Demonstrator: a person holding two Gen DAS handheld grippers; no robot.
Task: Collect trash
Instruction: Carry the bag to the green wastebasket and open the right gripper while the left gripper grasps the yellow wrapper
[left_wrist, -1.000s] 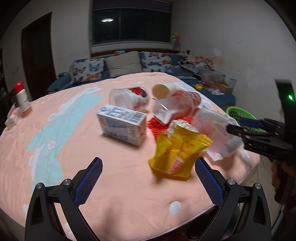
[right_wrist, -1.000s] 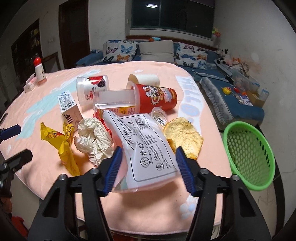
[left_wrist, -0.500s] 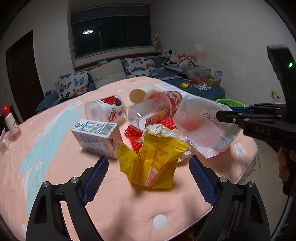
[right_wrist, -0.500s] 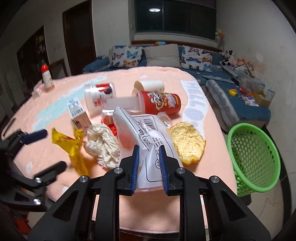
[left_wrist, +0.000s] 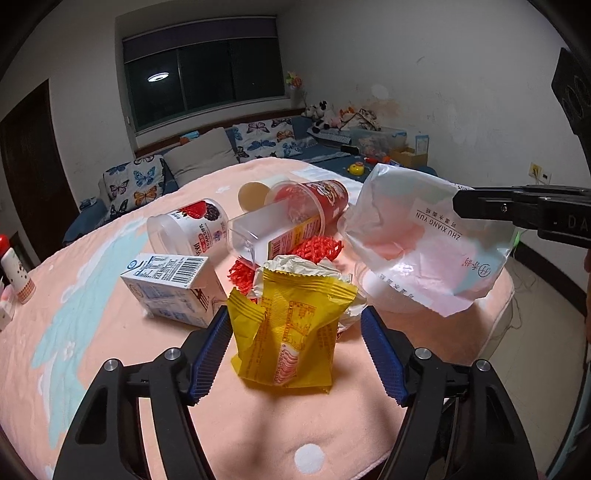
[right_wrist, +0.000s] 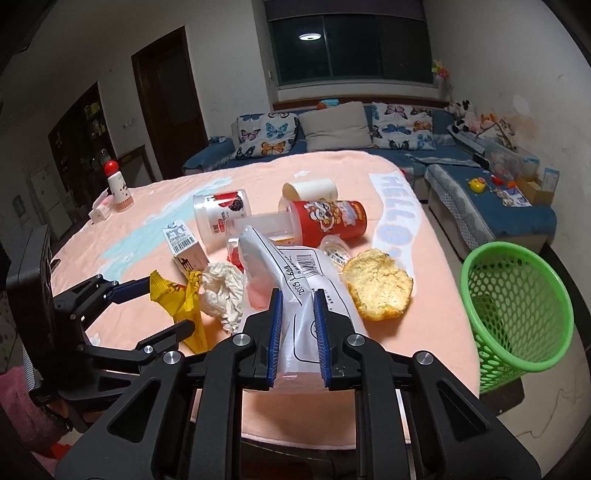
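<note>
Trash lies heaped mid-bench, seen first from the left wrist. The left gripper (left_wrist: 295, 350) has its jaws round the yellow snack wrapper (left_wrist: 291, 332), which stands on the bench (left_wrist: 110, 332); they have just been closing, with a gap left on the right pad, so no grip yet. A milk carton (left_wrist: 170, 288) crowds it at ten o'clock. From the right wrist, the right gripper (right_wrist: 298, 328) has its jaws clamped on the white plastic bag (right_wrist: 295, 280), lifted to clear the pile. The green basket (right_wrist: 517, 306) waits off the bench edge at three o'clock, open floor around it.
</note>
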